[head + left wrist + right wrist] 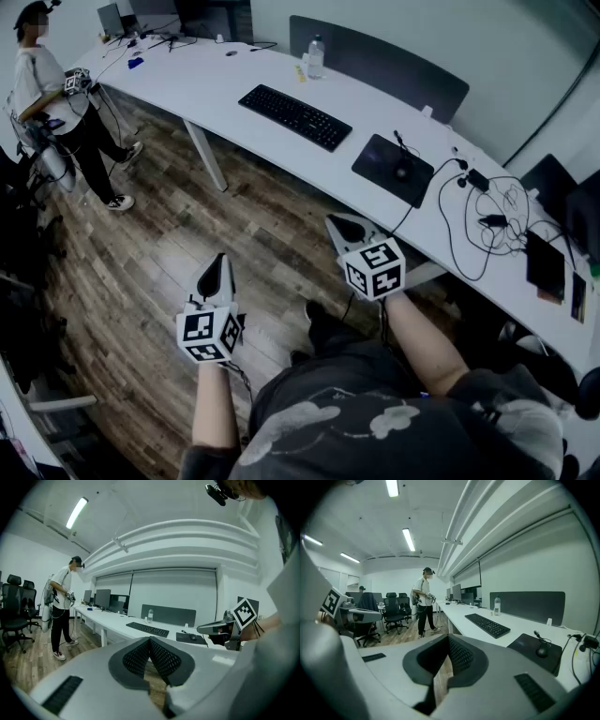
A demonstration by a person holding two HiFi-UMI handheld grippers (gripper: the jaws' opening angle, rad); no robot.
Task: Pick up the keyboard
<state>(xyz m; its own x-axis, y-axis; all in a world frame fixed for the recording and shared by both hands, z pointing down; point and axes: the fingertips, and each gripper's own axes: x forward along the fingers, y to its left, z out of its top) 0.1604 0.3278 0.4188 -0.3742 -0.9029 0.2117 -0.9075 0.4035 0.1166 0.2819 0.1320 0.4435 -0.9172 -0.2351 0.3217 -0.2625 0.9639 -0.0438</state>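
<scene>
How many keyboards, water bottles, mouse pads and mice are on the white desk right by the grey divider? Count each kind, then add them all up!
Keyboard: 1
Water bottle: 1
Mouse pad: 1
Mouse: 1
Total: 4

Left tool, right tool, both closed

The desk runs past the head view's right edge, which also cuts off a dark object. Clutter at its far end (beside the standing person) is too small to name; lettering on the keyboard is unreadable.
</scene>
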